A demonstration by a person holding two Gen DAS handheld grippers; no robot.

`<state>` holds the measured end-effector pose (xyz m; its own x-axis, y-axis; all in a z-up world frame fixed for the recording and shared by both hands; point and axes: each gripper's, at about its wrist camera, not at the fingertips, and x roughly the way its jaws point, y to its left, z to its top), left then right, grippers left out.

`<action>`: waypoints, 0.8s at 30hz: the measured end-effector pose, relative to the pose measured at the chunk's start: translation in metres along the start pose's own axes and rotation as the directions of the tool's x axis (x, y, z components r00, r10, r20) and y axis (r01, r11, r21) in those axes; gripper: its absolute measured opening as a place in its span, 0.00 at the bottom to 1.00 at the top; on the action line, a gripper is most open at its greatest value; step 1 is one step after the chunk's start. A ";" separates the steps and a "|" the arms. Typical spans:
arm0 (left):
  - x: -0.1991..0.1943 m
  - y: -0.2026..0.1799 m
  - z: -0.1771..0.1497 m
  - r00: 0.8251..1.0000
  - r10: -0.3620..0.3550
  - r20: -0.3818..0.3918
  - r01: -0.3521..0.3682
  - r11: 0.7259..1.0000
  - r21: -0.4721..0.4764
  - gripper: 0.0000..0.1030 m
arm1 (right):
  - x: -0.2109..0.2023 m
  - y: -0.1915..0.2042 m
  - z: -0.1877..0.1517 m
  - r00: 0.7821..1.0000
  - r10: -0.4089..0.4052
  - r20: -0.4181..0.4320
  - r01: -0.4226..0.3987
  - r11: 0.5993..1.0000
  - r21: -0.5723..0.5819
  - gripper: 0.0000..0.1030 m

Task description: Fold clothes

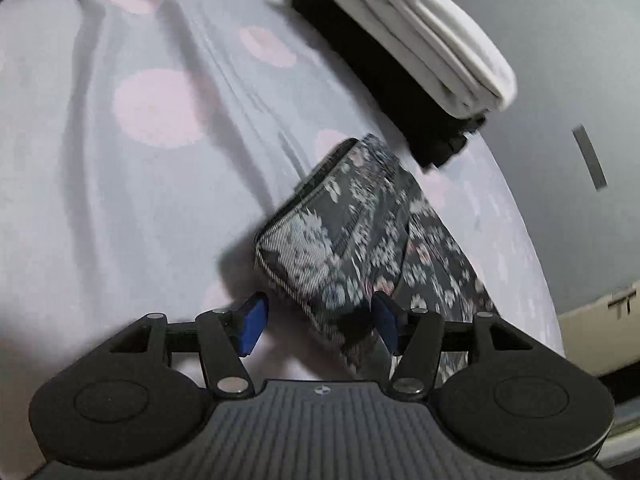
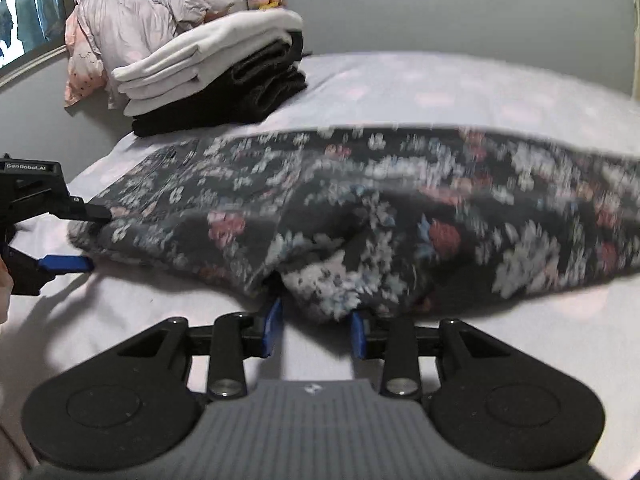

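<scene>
Blue-padded fingers (image 1: 253,322) of the left gripper (image 1: 318,322) stand spread, with a folded corner of the dark floral garment (image 1: 352,232) lying loosely between them, not clamped. From the right wrist view, the right gripper (image 2: 316,326) has its fingers (image 2: 274,320) partly closed around a bunched fold of that floral garment (image 2: 360,200), though motion blur hides whether the pads press it. This garment lies stretched across the pale, pink-dotted bedsheet (image 1: 140,140). Beyond it, near the bed's edge, sits a stack of folded white clothes (image 2: 208,52) on folded black clothes (image 2: 248,96).
</scene>
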<state>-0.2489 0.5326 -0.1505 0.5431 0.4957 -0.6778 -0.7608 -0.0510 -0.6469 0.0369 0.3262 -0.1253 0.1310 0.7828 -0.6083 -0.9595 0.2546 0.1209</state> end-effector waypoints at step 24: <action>-0.108 -0.004 0.061 0.964 0.162 0.211 -0.186 0.977 0.101 0.15 | -0.081 0.060 0.023 0.985 0.166 -0.039 -0.170 0.973 -0.156 0.04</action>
<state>-0.3266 0.5322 -0.0534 0.3255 0.6529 -0.6839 -0.8806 -0.0542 -0.4708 -0.0253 0.2912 -0.0511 -0.0400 0.7913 -0.6102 -0.9947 0.0261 0.0991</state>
